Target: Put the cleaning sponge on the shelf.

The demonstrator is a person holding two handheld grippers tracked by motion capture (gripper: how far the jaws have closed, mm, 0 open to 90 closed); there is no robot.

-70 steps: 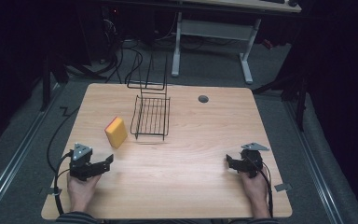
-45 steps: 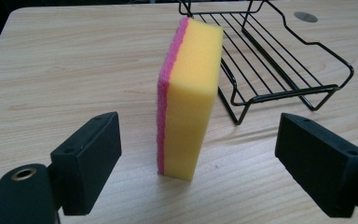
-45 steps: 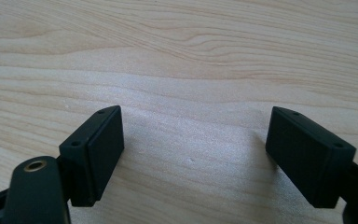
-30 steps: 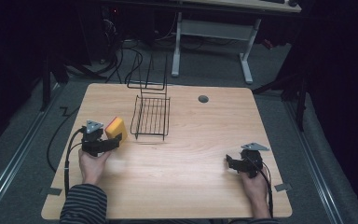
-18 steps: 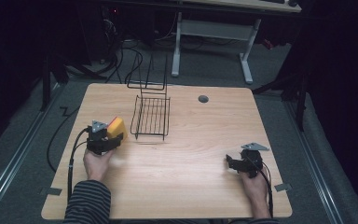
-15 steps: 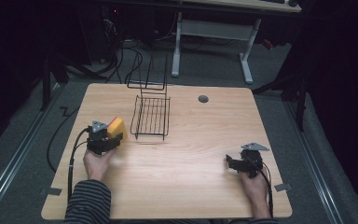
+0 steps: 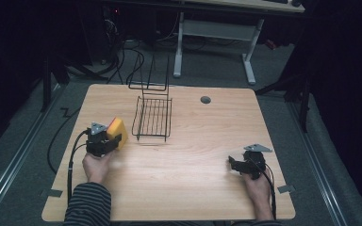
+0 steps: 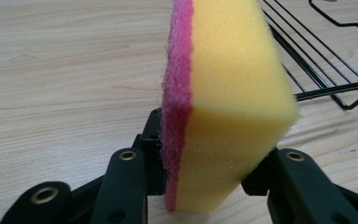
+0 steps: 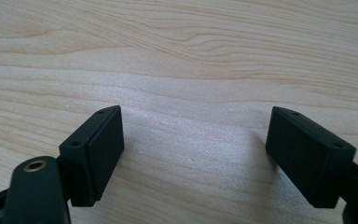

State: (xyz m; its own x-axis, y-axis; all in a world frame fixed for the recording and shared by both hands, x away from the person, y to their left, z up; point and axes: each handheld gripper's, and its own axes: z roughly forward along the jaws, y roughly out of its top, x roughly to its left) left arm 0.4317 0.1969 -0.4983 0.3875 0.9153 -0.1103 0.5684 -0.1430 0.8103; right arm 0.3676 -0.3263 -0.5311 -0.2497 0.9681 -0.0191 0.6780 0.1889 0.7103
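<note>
Yellow sponge (image 8: pixel 228 93), pink scouring face, upright on edge near the table's (image 7: pixel 193 188) left edge, clamped in the left gripper (image 7: pixel 107 143), whose jaws have just closed. Wire rack (image 7: pixel 153 117) just to its right, probably the destination. Right gripper (image 7: pixel 238 165) agape, empty, near the right edge.

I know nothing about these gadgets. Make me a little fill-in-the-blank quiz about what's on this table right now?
1. The left gripper is shut on a yellow and pink ____.
2. The jaws of the right gripper stand ____, with bare table between them.
3. The black wire rack stands on the table to the ____ of the sponge in the high view.

Missing words: sponge; open; right
</note>
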